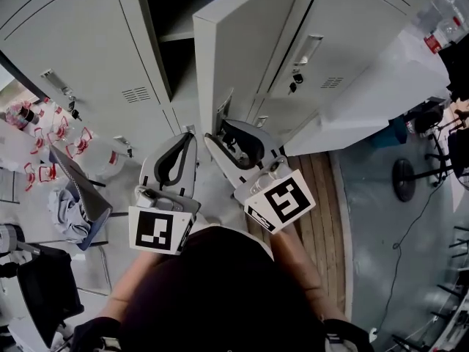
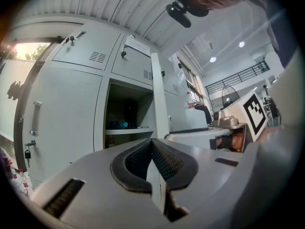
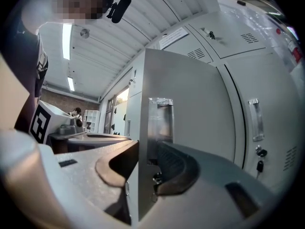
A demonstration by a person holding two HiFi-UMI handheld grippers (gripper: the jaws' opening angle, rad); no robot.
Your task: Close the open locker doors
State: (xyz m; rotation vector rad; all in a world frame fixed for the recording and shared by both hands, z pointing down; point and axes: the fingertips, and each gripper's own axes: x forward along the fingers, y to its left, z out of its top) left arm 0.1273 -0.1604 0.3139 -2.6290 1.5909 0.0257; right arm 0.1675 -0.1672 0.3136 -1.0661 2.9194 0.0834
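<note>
The grey locker door (image 1: 242, 42) stands open in front of its dark compartment (image 1: 183, 6), which holds a shelf (image 2: 128, 130). My right gripper (image 1: 220, 134) is open, its jaws straddling the free edge of that door (image 3: 190, 113) just below the recessed metal handle (image 3: 160, 118). A gap shows on the left side, and the right pad (image 3: 174, 168) lies close to the door's face. To its left, my left gripper (image 1: 187, 134) is shut with nothing in it, its pads meeting (image 2: 152, 144) below the open compartment.
Closed lockers (image 1: 73, 42) stand on the left with keys hanging from a lock (image 1: 73, 110), and more closed lockers (image 1: 344, 42) stand on the right. A white table (image 1: 388, 86) juts out at the right. A chair with cloth (image 1: 73, 200) stands at the left.
</note>
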